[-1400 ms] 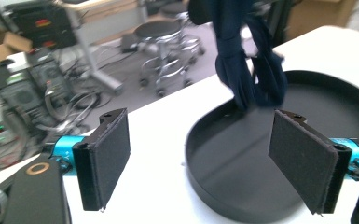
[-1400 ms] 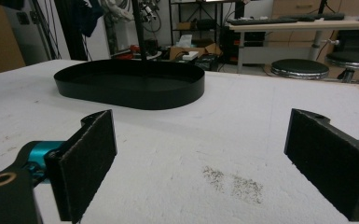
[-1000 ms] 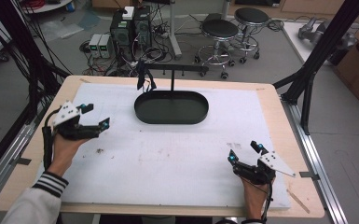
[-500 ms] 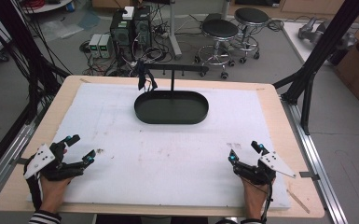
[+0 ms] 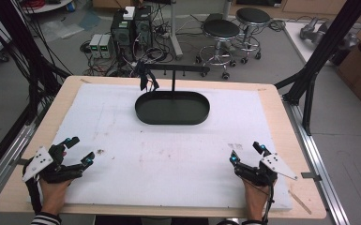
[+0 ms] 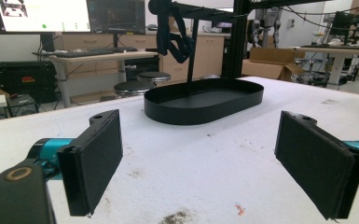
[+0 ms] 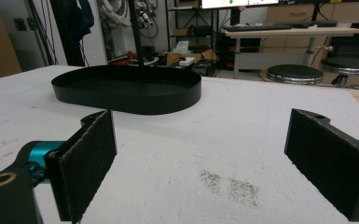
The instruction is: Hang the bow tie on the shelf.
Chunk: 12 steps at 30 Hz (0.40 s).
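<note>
High view, tray: a black oval tray (image 5: 172, 108) sits empty on the far middle of the white mat (image 5: 169, 159), well apart from both grippers.
Stand: a black post with a crossbar (image 5: 173, 70) rises just behind the tray; a dark strap (image 5: 146, 77) hangs from the bar's left end.
Left gripper: the left gripper (image 5: 78, 151) rests at the near left corner of the mat, jaws spread wide, nothing between them; a hand (image 5: 51, 187) with a striped cuff holds it.
Right gripper: the right gripper (image 5: 247, 153) rests at the near right of the mat, jaws wide apart and holding nothing.
Left gripper view: the tray (image 6: 204, 100) lies ahead between the two black pads (image 6: 93, 158), with the strap (image 6: 172, 32) above it.
Right gripper view: the tray (image 7: 126, 88) lies ahead to the left; a dark smudge (image 7: 228, 184) marks the mat between the jaws.
Beyond the table: stools (image 5: 225, 30) and computer cases (image 5: 131, 23) stand on the floor.
</note>
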Available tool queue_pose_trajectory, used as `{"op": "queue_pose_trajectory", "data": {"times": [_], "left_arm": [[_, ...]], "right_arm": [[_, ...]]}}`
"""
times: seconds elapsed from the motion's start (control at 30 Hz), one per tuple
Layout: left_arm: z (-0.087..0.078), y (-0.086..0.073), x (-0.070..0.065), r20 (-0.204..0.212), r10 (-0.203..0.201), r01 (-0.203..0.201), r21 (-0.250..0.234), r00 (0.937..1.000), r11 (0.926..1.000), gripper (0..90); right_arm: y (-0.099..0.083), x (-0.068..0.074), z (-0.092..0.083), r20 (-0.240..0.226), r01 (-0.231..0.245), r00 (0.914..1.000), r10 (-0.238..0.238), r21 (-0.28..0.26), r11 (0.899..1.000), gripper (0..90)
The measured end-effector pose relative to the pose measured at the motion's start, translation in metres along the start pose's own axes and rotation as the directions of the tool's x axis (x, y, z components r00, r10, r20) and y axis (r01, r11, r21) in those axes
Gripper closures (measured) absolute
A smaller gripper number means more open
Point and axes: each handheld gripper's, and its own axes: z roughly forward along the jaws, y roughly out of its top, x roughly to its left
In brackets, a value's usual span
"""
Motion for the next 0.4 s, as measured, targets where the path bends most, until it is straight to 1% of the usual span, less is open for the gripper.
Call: {"op": "queue_pose_trajectory", "data": {"times": [0.07,0.2,0.27,0.4], "left_arm": [[0.0001,0.0001,0.0001,-0.001,0.001,-0.001,0.003,1.0000,1.0000,15.5],[0.0000,-0.0001,0.0009,-0.003,-0.015,0.015,0.002,0.9999,0.9999,15.8],[-0.0001,-0.0001,0.0013,-0.004,-0.016,0.016,0.001,0.9999,0.9999,16.3],[0.0005,0.0001,0.0020,-0.034,-0.037,0.037,0.001,0.9987,0.9993,17.5]], "right_arm": [[0.0000,-0.0003,-0.0001,-0.004,-0.002,1.0000,0.002,0.000,1.000,8.0],[0.0000,-0.0007,-0.0002,-0.005,-0.010,0.9999,0.010,-0.001,1.000,8.0],[-0.0001,-0.0004,-0.0004,-0.005,-0.012,0.9999,0.012,0.001,1.000,8.0],[-0.0003,0.0000,-0.0007,-0.006,-0.002,1.0000,0.002,-0.006,1.000,8.0]]}}
